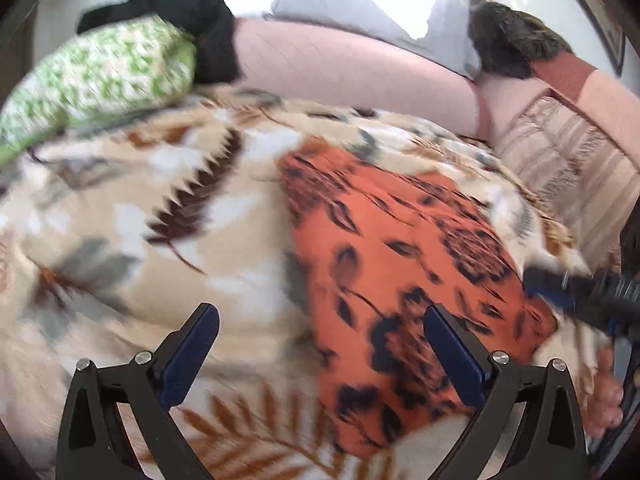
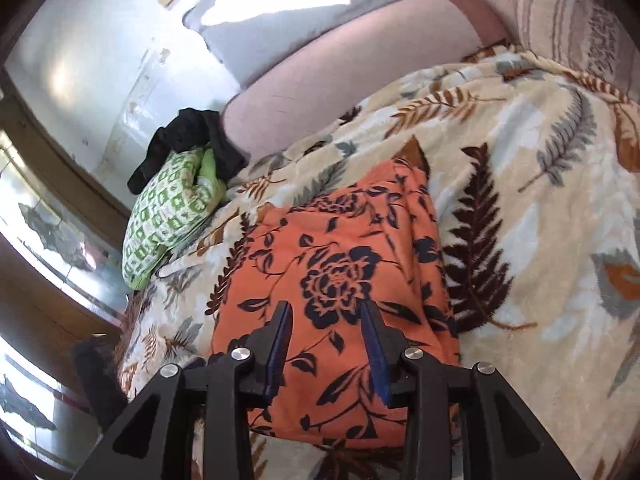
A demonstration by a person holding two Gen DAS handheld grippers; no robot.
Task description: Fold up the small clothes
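- The orange floral garment (image 2: pixel 340 280) lies folded into a rough rectangle on the leaf-print blanket (image 2: pixel 540 208) covering the bed.
- The left hand-held gripper (image 1: pixel 320 344) hovers over the garment's near left edge, its blue-padded jaws spread wide and holding nothing.
- The right hand-held gripper (image 2: pixel 326 316) sits low over the garment's near end, jaws apart with cloth showing between them, not pinched.
- A green patterned cushion (image 2: pixel 168 216) lies beyond the garment's far left corner, with black clothing (image 2: pixel 188 136) draped on top of it.
- A pink bolster (image 2: pixel 360 64) runs along the blanket's far edge.
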